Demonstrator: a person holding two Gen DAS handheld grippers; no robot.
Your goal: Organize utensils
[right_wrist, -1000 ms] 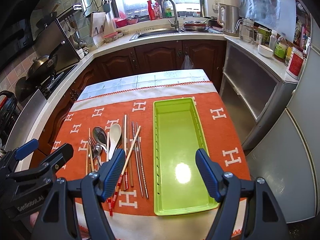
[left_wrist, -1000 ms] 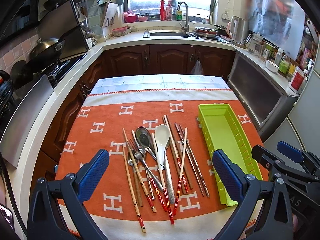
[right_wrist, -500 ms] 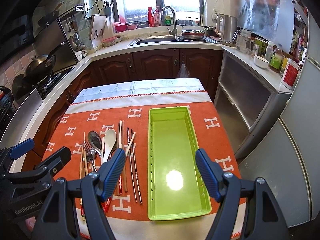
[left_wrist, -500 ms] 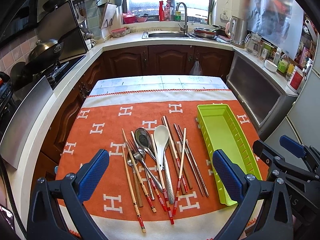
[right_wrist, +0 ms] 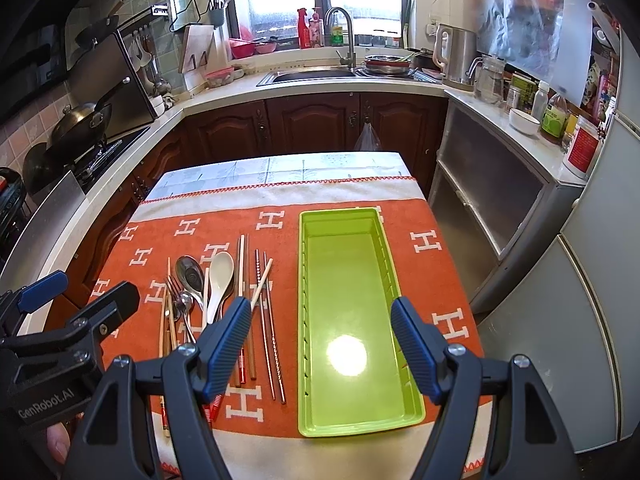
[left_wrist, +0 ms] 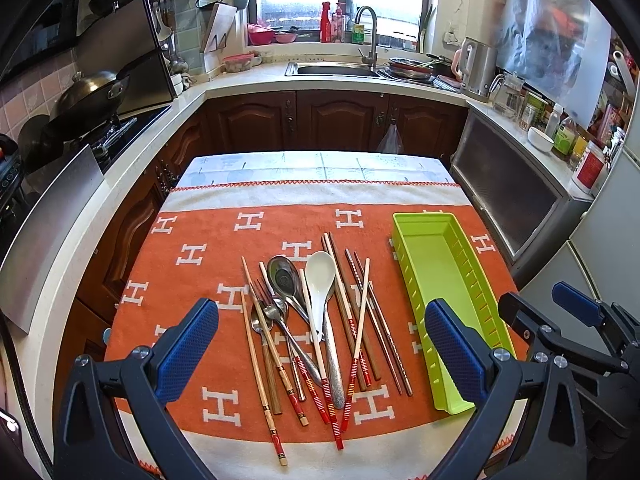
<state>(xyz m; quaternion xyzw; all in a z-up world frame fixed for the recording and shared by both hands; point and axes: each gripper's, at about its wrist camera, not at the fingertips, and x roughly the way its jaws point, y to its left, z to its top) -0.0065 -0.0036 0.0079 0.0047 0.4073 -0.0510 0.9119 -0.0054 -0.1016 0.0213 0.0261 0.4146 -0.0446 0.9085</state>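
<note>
The table [left_wrist: 208,360], covered by an orange cloth with white H marks, looks a little farther off in both wrist views than it did a second ago: more of the kitchen shows above it, so both grippers appear to have drawn back and up slightly. Nothing on the cloth has shifted, which suggests the sorting has not begun and this is a survey before a first pick.

The green tray [right_wrist: 400,292] lies empty on the right side of the cloth, its long axis running from the near edge toward the far edge.

The pile of utensils [left_wrist: 320,332] lies just left of the tray, apart from it, and roughly parallel to it. The chopsticks fan and cross one another, with their decorated red ends toward the near edge. The white spoon [left_wrist: 320,276] and the metal spoon [left_wrist: 283,277] point their bowls away, handles toward the camera, and a fork [left_wrist: 262,288] lies among them.

The left hand-held gripper [left_wrist: 320,344] hovers above the near end of the pile, jaws spread wide and holding nothing. The right hand-held gripper [right_wrist: 320,344] hangs over the near end of the tray, equally spread and empty.
</note>
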